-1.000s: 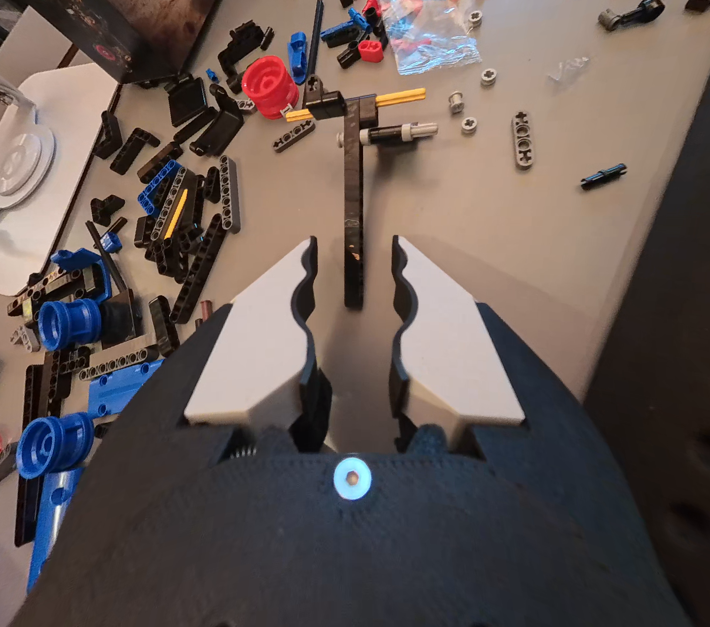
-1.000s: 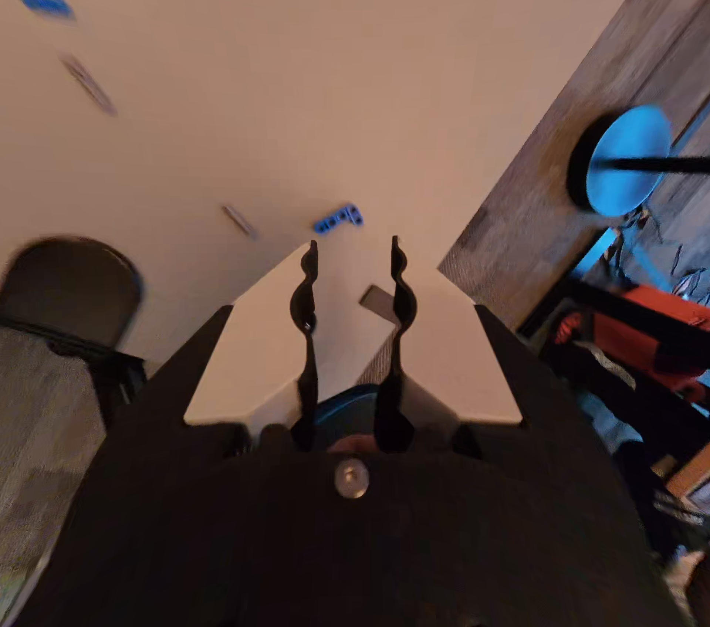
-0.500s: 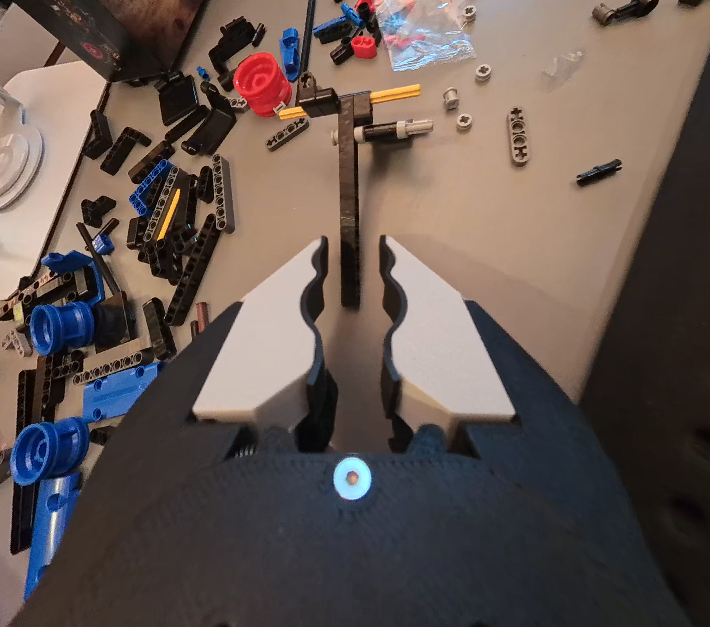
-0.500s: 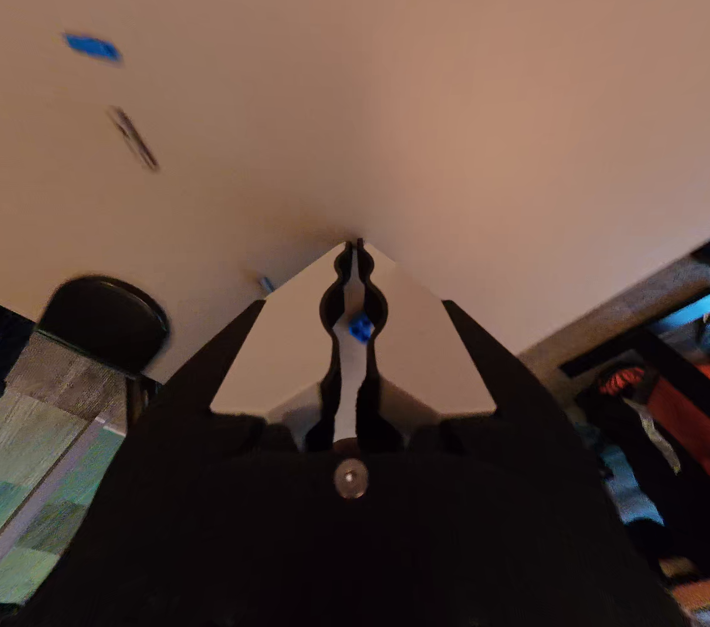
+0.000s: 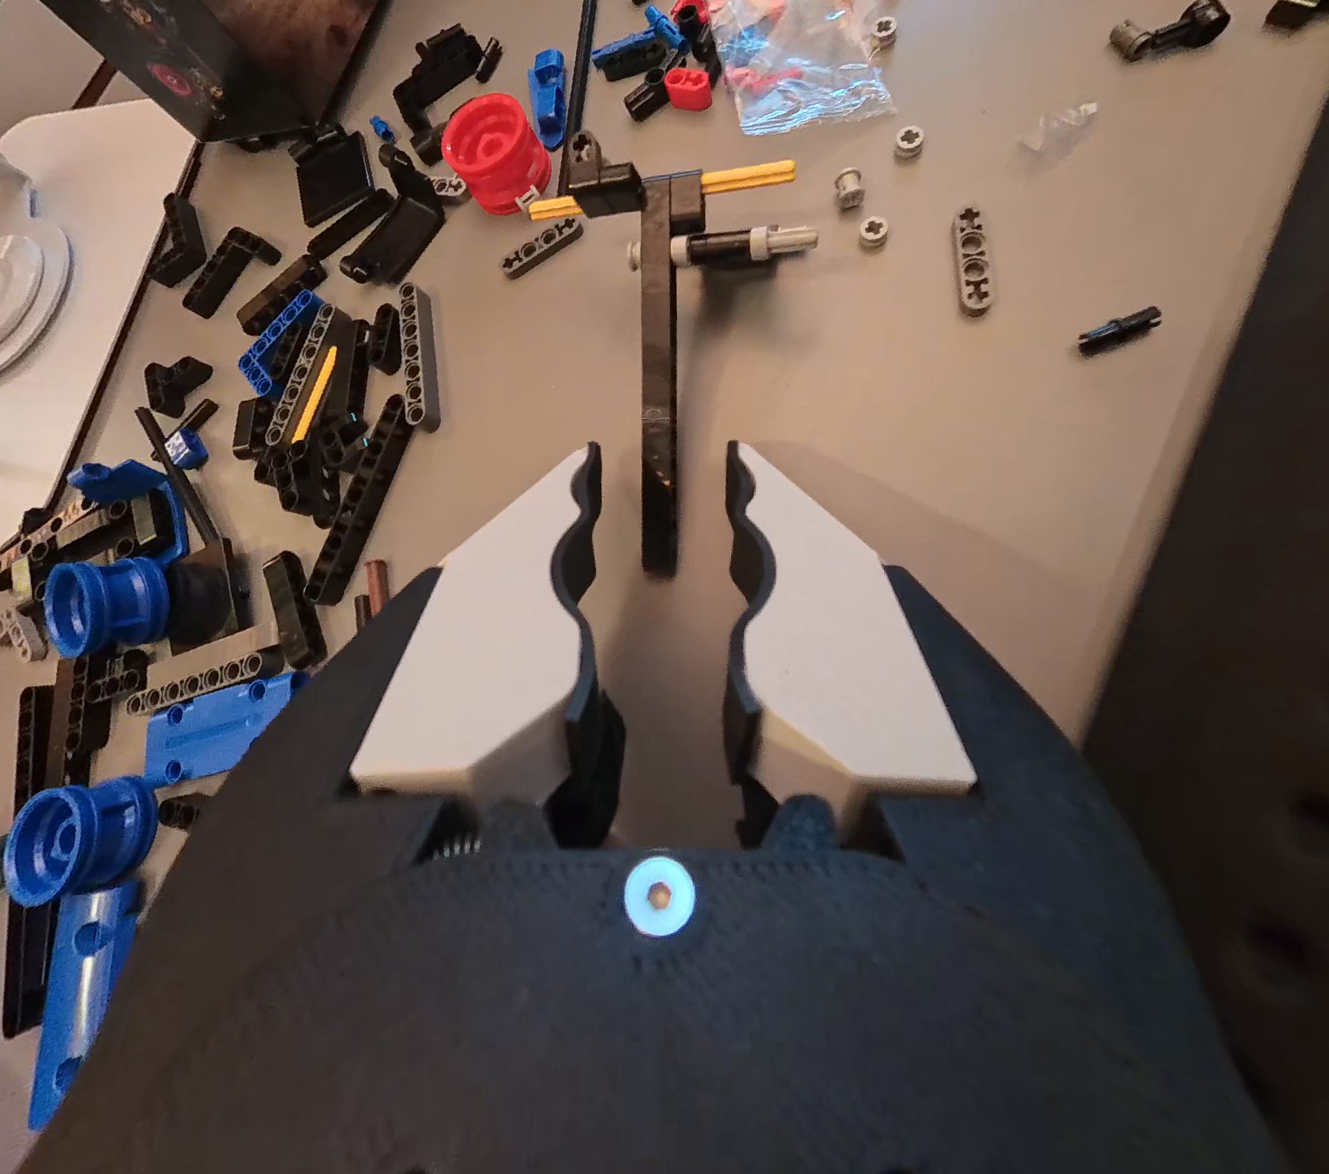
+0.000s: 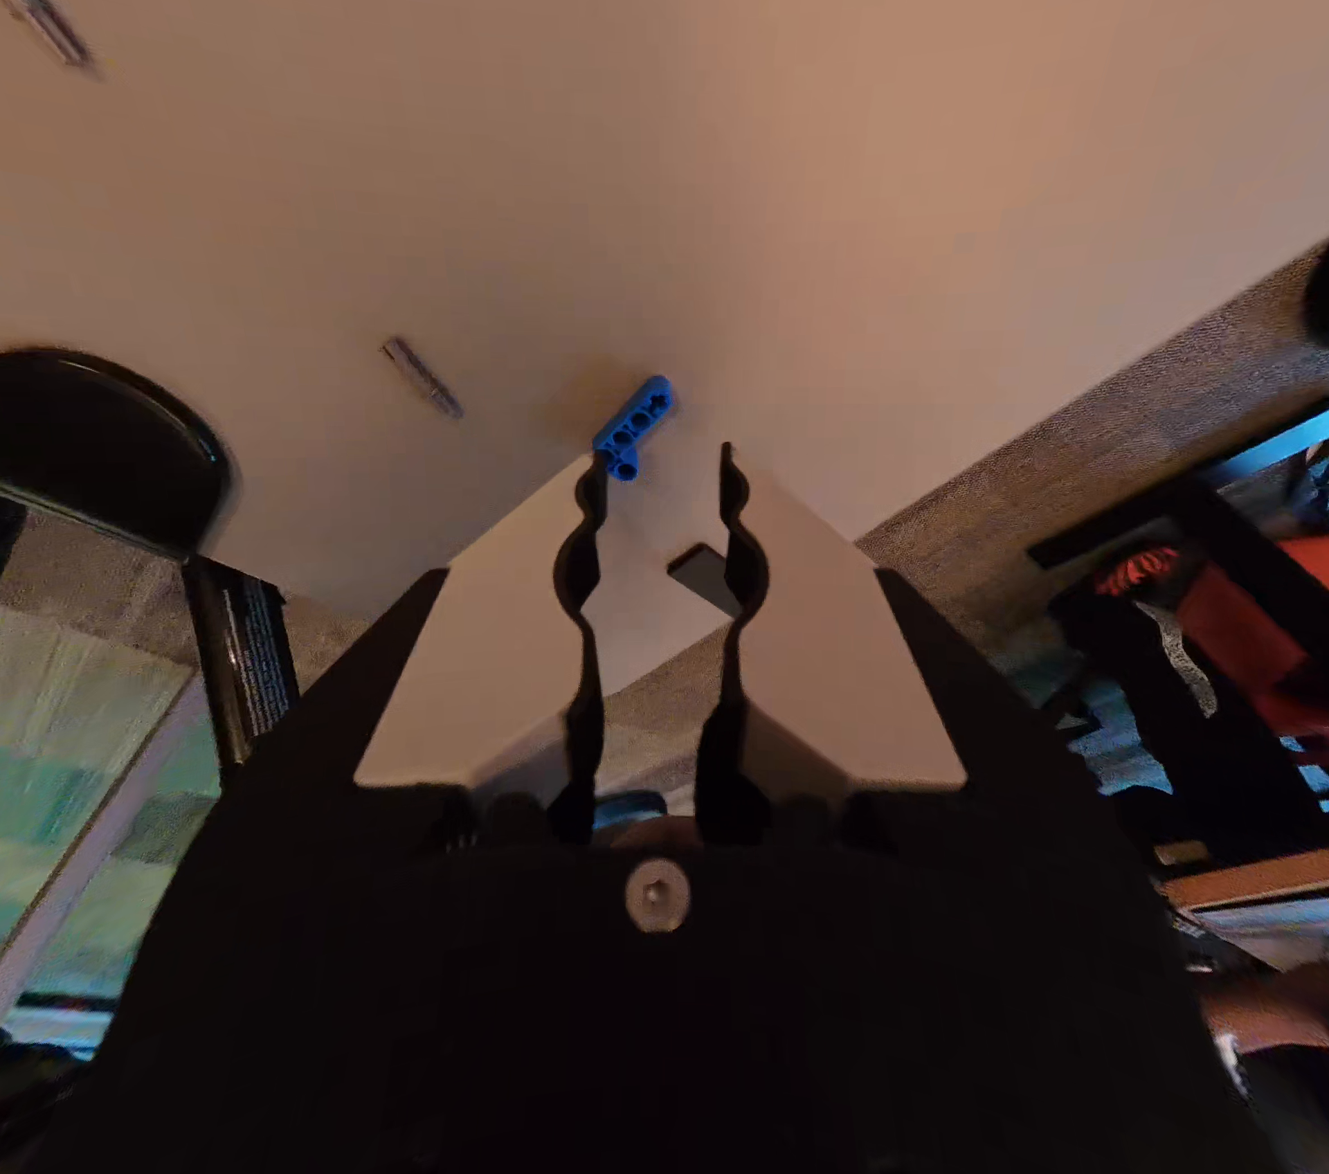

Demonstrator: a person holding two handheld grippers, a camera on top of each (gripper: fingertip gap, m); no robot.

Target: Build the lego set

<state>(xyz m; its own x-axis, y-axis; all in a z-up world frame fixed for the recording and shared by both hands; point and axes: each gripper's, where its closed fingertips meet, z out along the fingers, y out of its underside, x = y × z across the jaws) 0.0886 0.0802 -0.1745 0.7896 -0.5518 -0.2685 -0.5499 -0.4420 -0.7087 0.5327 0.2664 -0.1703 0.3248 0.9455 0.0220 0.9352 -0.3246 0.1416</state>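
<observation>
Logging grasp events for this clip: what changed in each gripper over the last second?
The right gripper, nearly shut around a small blue beam half a second ago, has opened; the beam now lies on the table just past its left fingertip. The left gripper narrowed around the long black beam, then reopened without gripping it. That beam's assembly, with its yellow axle, stayed put.

Grey table point(image 5: 899, 420) littered with loose pieces: a long black beam point(image 5: 658, 391), red wheel hub point(image 5: 492, 150), crumpled plastic bag point(image 5: 791, 32).
</observation>
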